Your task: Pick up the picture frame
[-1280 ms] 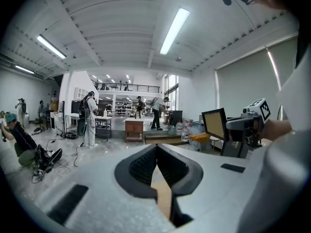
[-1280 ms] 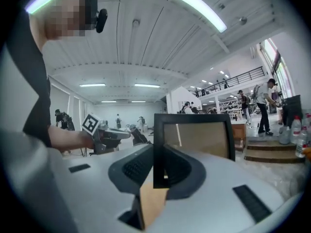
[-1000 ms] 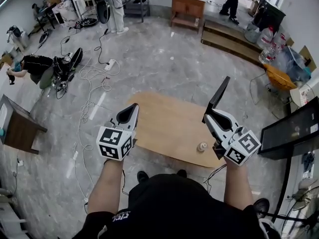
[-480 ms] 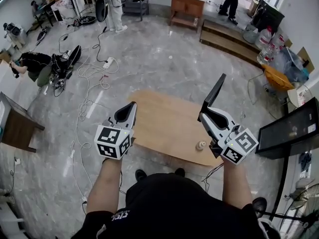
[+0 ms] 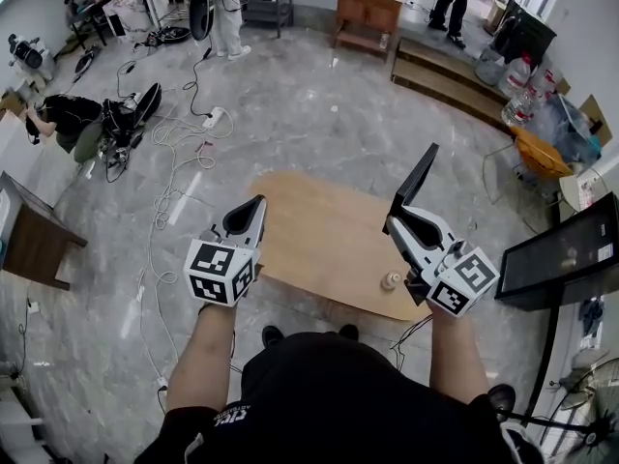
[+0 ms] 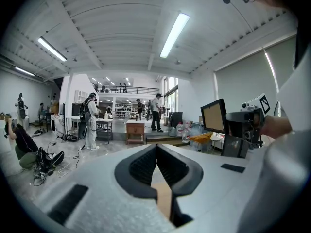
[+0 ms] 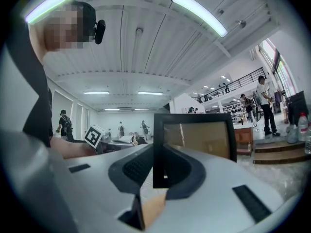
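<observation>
1. Status on the picture frame [image 5: 416, 184]: it's black, up in the air and off the wooden tabletop [image 5: 319, 245], standing roughly upright w/ a bit of tilt.
2. Right claw [image 5: 395, 222] is clamped on the frame's lower edge. The right gripper view shows the black border pinched btwn the jaws, w/ the brownish pane sticking up above them.
3. Left claw [image 5: 253, 206] is pinched together at the tips w/ nothing in it. It hangs by the tabletop's left edge, well apart from the frame.
4. Small pale object [image 5: 391, 281] sits on the tabletop near the right claw, can't tell what it is tbh.
</observation>
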### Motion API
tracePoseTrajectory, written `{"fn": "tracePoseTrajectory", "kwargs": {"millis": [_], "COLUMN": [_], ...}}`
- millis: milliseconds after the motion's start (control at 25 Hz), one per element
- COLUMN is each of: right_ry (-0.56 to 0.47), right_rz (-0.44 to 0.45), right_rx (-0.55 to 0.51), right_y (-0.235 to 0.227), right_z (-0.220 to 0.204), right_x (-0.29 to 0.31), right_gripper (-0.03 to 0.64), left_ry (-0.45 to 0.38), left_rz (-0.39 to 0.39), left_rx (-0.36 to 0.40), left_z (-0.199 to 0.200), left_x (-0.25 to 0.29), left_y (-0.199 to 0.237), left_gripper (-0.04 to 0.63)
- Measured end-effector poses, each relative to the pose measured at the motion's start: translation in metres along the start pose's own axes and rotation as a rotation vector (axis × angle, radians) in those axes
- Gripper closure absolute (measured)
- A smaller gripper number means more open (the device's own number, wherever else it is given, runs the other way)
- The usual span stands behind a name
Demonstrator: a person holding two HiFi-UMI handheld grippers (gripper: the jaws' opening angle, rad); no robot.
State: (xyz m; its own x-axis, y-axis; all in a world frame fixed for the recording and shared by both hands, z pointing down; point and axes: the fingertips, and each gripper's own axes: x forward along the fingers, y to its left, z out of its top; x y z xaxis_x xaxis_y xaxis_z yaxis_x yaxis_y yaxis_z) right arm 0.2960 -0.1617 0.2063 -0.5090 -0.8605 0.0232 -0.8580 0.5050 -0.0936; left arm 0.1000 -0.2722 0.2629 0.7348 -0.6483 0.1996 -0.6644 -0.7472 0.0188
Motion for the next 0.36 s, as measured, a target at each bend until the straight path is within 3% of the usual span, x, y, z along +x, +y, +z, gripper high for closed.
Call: {"fn": "tracePoseTrajectory", "kwargs": {"millis": [360], "right_ry": [-0.001], "right_rz": [0.007], "right_rx": [0.011], "right_y": [0.005], "right_z": [-0.004], "right_x": [0.013], "right_gripper": [0.552], "left_ry": [0.002], "left_rz": [0.005], "left_rx": [-0.007], "left_z": [-0.006], "left_x": [-0.005], "left_y": [0.012], "left_gripper": [0.586]}}
